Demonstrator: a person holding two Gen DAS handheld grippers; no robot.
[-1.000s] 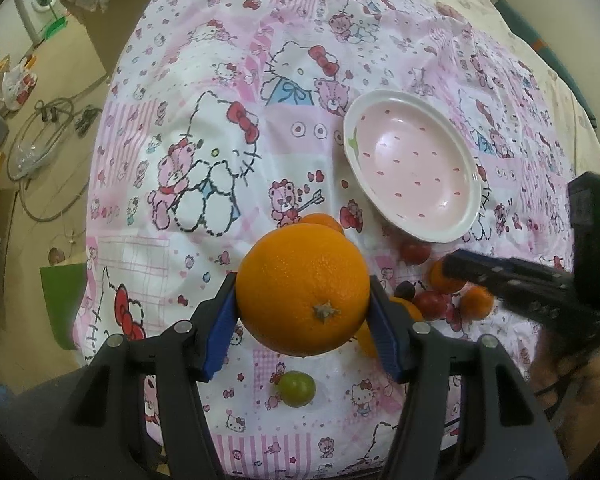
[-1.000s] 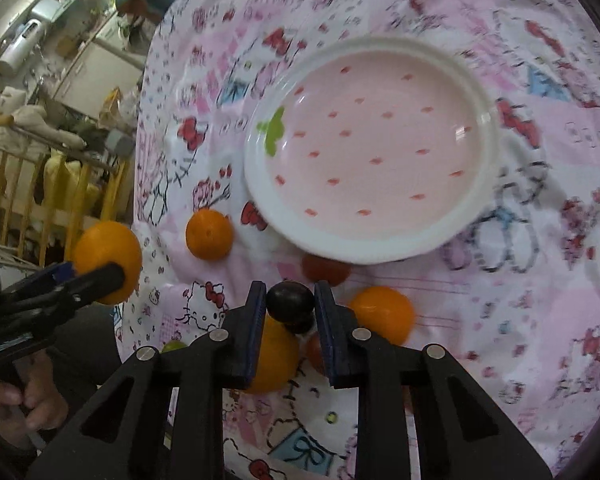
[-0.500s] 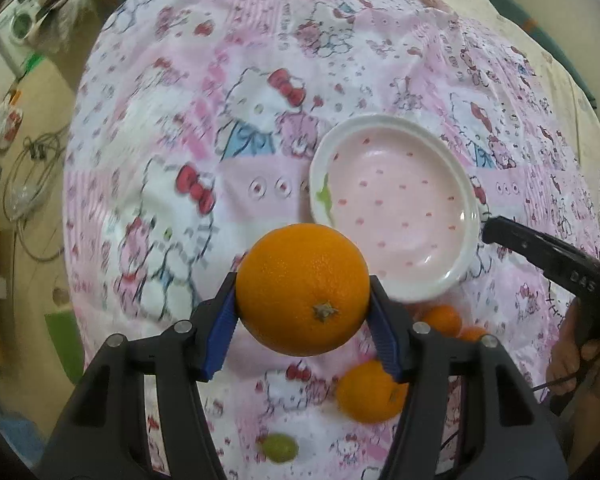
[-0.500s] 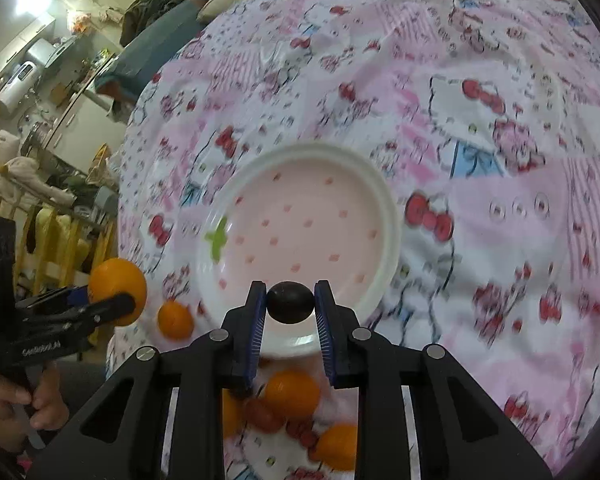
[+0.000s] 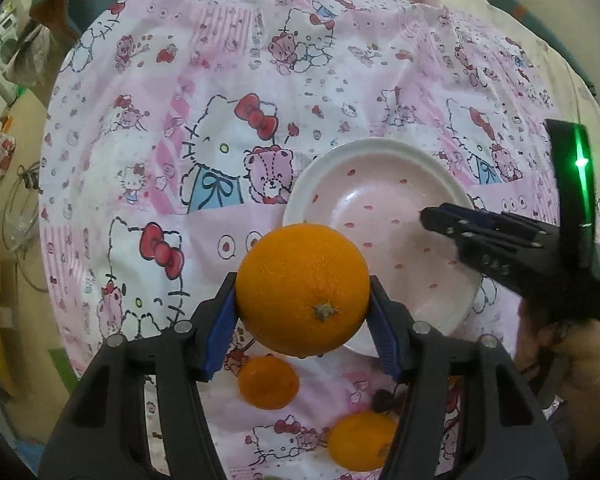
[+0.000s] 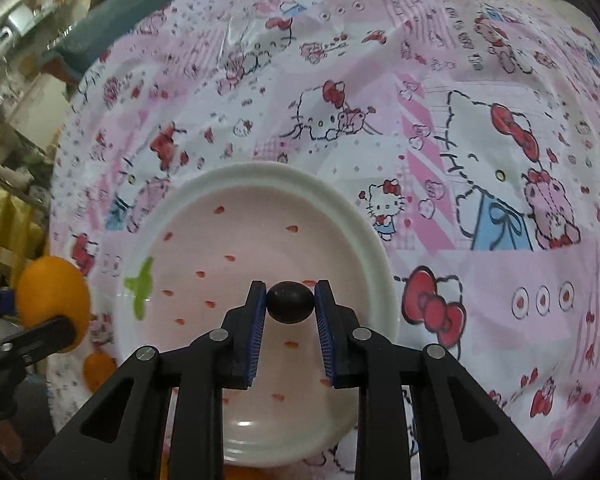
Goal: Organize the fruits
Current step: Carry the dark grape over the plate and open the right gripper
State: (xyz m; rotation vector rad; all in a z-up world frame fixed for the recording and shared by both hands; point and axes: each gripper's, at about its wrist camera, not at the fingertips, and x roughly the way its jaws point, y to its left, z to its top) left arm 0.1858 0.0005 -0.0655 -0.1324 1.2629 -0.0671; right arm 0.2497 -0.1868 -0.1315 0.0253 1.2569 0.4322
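Note:
My left gripper (image 5: 302,300) is shut on a large orange (image 5: 302,290) and holds it in the air at the near left rim of the white plate with a pink strawberry-print centre (image 5: 384,148). My right gripper (image 6: 290,302) is shut on a small dark grape (image 6: 290,302) and holds it over the middle of the plate (image 6: 284,174). The right gripper also shows at the right of the left wrist view (image 5: 432,218). The large orange shows at the left edge of the right wrist view (image 6: 52,292).
The table wears a pink Hello Kitty cloth (image 5: 180,140). Two small oranges (image 5: 268,382) (image 5: 362,434) and a dark fruit (image 5: 382,400) lie on it below the plate. Beyond the cloth's left edge are a floor with cables and a washing machine (image 5: 2,52).
Both grippers have moved toward the plate with their fruit. The dark grape went from the plate's near rim to over its middle. The large orange now stands at the plate's rim.

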